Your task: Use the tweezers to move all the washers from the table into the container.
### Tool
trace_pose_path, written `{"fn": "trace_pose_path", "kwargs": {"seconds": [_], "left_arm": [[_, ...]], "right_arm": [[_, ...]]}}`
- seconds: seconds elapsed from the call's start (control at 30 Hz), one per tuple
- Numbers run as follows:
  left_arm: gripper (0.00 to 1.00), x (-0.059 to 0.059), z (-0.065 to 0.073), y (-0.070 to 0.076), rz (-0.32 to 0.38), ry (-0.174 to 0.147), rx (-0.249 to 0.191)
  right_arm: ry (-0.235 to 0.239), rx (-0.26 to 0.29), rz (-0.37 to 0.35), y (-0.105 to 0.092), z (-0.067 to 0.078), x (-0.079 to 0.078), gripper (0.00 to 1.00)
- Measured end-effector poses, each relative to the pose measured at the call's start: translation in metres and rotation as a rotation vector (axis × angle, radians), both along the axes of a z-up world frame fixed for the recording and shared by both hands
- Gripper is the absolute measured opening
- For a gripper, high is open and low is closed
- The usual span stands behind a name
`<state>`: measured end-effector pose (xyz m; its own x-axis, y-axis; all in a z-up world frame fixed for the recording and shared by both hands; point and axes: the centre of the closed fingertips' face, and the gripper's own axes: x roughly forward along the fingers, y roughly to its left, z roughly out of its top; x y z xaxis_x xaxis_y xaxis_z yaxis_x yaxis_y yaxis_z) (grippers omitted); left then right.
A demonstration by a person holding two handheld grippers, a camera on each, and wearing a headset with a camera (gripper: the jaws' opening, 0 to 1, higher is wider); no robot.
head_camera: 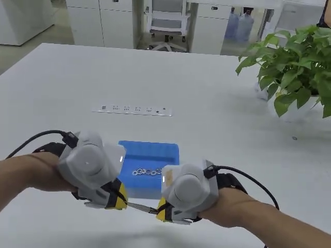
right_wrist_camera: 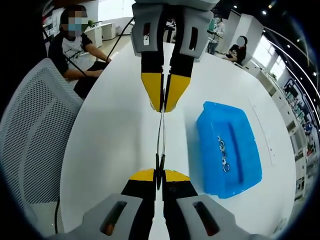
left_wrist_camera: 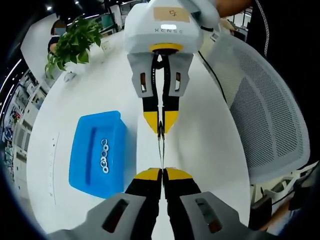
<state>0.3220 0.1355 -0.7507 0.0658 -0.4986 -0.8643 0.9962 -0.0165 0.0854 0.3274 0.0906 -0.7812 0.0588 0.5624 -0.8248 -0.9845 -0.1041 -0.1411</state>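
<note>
We see the slim metal tweezers (left_wrist_camera: 161, 147) stretched level between the left gripper (left_wrist_camera: 162, 172) and the right gripper (right_wrist_camera: 159, 175), each clamped on one end. Just beside them the blue rectangular container (head_camera: 150, 152) sits flat on the counter (head_camera: 217, 98), with small silver washers (head_camera: 147, 171) lying in it in a short row.

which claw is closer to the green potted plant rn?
Right. The right claw is on the side of the green potted plant, though well short of it; the left claw sits farther away, beyond the thin metal tweezers that both grip.
</note>
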Motion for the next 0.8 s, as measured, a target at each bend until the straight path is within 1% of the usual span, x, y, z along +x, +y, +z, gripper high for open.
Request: {"fn": "trace_pose_path", "kwargs": {"seconds": [0.07,0.13,0.23,0.37,0.43,0.47,0.53,0.6,0.8], "left_arm": [[0.05,0.000,-0.004,0.001,0.000,-0.001,0.003],[0.05,-0.001,-0.008,0.001,0.006,0.007,-0.001],[0.05,-0.003,-0.017,0.002,-0.001,0.011,0.013],[0.05,-0.004,-0.030,0.003,0.001,0.017,0.031],[0.05,-0.005,-0.034,0.004,0.006,0.018,0.032],[0.05,-0.005,-0.037,0.004,0.014,0.025,0.028],[0.05,-0.006,-0.042,0.005,0.016,0.025,0.031],[0.05,-0.006,-0.046,0.005,0.015,0.028,0.035],[0.05,-0.006,-0.054,0.009,0.019,0.039,0.042]], "right_arm": [[0.003,0.001,-0.002,0.000,-0.001,-0.001,0.04],[0.005,0.001,-0.006,-0.002,-0.003,-0.002,0.04],[0.008,0.003,-0.010,-0.002,-0.006,-0.005,0.04],[0.008,0.006,-0.014,-0.001,-0.012,-0.007,0.04],[0.004,0.004,-0.013,-0.001,-0.016,-0.008,0.05],[0.005,0.003,-0.014,-0.001,-0.019,-0.008,0.05],[0.009,0.001,-0.015,0.000,-0.022,-0.009,0.05],[0.020,0.005,-0.027,0.000,-0.024,-0.009,0.05],[0.030,0.015,-0.034,0.003,-0.027,-0.010,0.06]]}}
